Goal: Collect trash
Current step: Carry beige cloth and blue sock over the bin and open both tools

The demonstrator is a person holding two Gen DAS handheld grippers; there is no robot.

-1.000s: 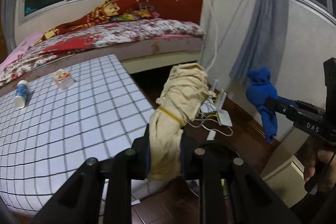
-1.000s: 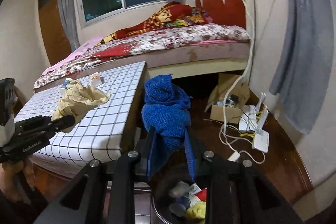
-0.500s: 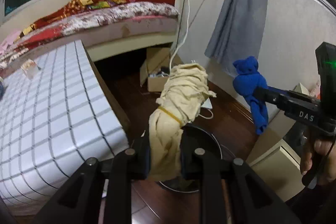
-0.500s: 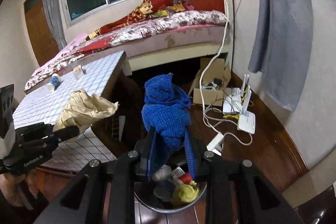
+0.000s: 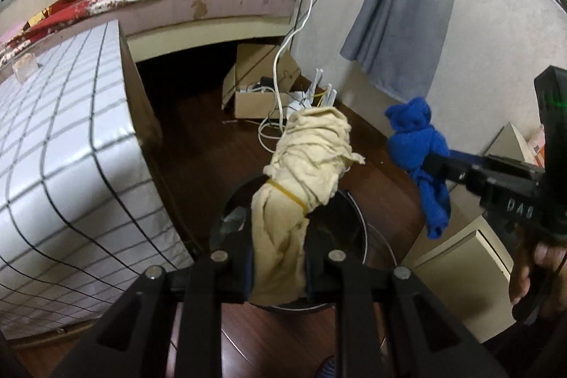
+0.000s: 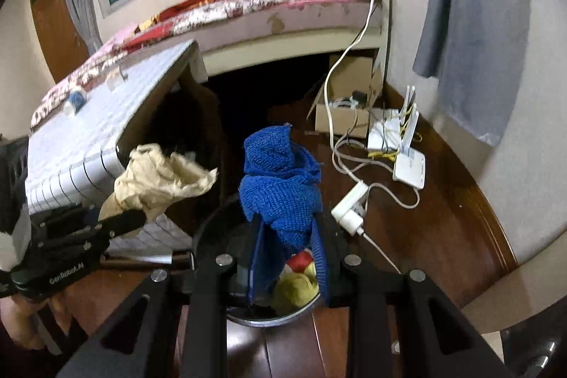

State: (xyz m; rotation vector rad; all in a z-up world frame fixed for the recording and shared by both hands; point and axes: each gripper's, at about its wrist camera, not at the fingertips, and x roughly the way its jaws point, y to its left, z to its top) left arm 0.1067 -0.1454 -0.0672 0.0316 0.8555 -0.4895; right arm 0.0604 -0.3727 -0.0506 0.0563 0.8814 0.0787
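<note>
A: Item one: left tool (image 5: 278, 266), clenched on the cream rag (image 5: 304, 172), held over the bin (image 5: 354, 218). Item two: right tool (image 6: 287, 257), clenched on the blue cloth (image 6: 280, 186), also over the bin, above the trash already inside.

B: Hazards?

A: Your tools sit close together; let go off-centre and a cloth may drape the rim or land on the floor (image 6: 425, 229) near the cables (image 6: 340, 158).

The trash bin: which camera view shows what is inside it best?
The right wrist view: the bin shows its contents, a yellow lump and something red. The left wrist view shows only its dark rim, mostly hidden behind the beige cloth.
</note>
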